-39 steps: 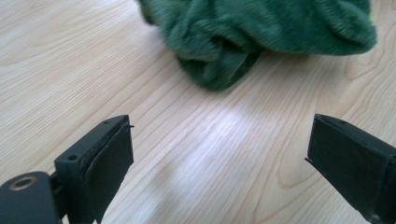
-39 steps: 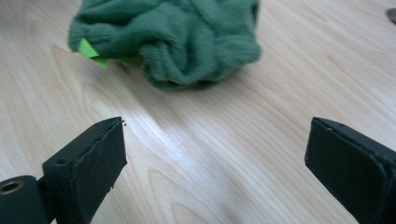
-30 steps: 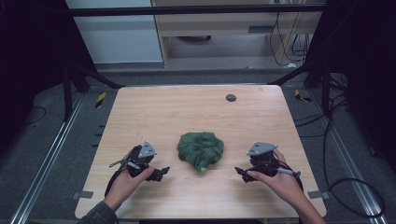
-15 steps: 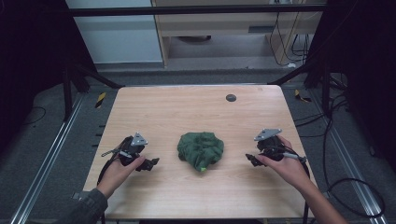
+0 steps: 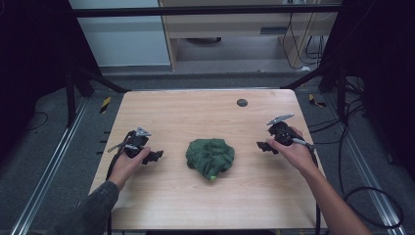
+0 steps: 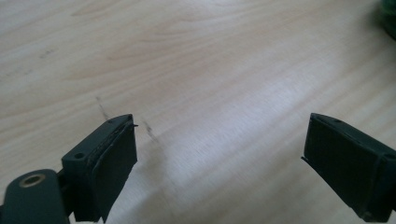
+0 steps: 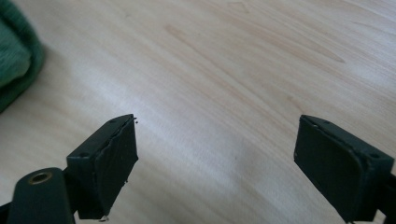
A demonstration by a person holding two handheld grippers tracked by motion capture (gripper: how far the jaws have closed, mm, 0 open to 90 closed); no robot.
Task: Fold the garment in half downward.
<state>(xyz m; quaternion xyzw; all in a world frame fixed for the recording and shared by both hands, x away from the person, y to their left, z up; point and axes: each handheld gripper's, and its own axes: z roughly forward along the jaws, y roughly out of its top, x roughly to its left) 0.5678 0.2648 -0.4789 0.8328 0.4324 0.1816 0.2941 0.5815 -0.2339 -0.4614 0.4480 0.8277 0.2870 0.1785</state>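
A crumpled dark green cloth [image 5: 210, 156] lies in a heap at the middle of the wooden table [image 5: 195, 112]. My left gripper [image 5: 152, 156] hovers to its left, held by a hand, with the jaws wide open over bare wood [image 6: 219, 158]. To the right of the cloth, my right gripper [image 5: 265, 146] is also open and empty [image 7: 215, 158]. The edge of the green cloth [image 7: 16, 60] shows at the left of the right gripper view, and a sliver of the cloth [image 6: 388, 16] sits in the top right corner of the left gripper view.
A small dark round disc [image 5: 242, 103] sits in the tabletop near the far edge. Cables [image 5: 362, 191] trail on the floor to the right of the table. Metal frame rails [image 5: 73, 142] run along the left side.
Both hands have moved away from the near edge toward the middle of the table, and apart, the left leftward and the right rightward. The cloth has not moved.
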